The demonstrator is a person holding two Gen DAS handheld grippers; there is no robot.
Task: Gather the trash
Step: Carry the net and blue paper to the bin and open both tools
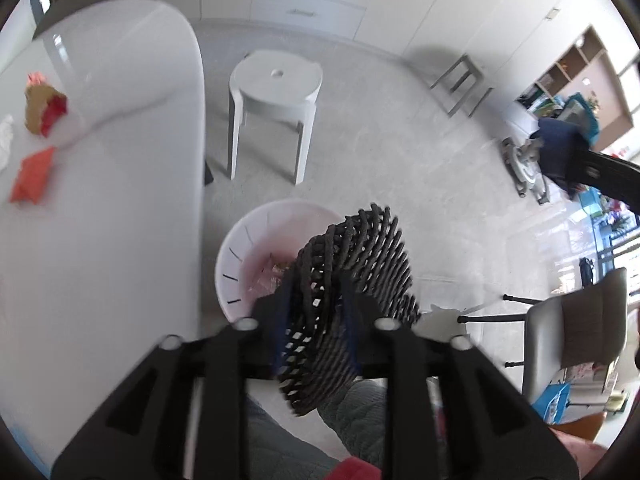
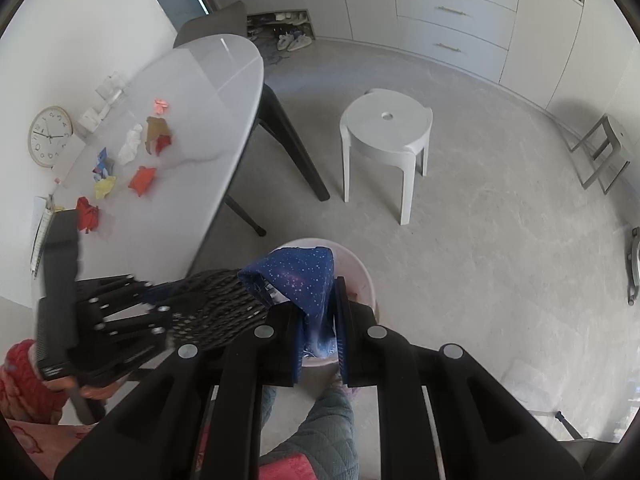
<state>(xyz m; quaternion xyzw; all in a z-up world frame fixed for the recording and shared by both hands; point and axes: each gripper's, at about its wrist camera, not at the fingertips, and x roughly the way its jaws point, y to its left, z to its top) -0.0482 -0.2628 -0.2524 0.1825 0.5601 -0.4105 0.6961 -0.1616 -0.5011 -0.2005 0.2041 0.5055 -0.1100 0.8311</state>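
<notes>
- The blue starry wrapper (image 2: 298,280) sat pinched between the pads of my right gripper (image 2: 318,332), its crumpled upper part bulging out above the fingertips and over the white bin (image 2: 366,276) on the floor.
- My right jaws were drawn together, clamped on that wrapper with only the thin foil between them.
- A black woven basket (image 1: 352,300) stood tilted between the fingers of my left gripper (image 1: 316,320), its open mouth turned toward the bin (image 1: 240,256) below it.
- My left jaws were part-way apart with the basket's wall between them; through the blur I could not tell whether the pads pressed on it.
- Inside the bin I saw a few pinkish scraps, too blurred to make out.
- More trash lay well apart on the white table (image 2: 224,92): an orange wrapper (image 2: 143,179), a red wrapper (image 2: 87,213), a yellow scrap (image 2: 105,186), a white crumpled tissue (image 2: 131,145) and a brown-and-red packet (image 2: 158,134).
- A white stool (image 2: 386,124) stood on the floor beyond the bin.
</notes>
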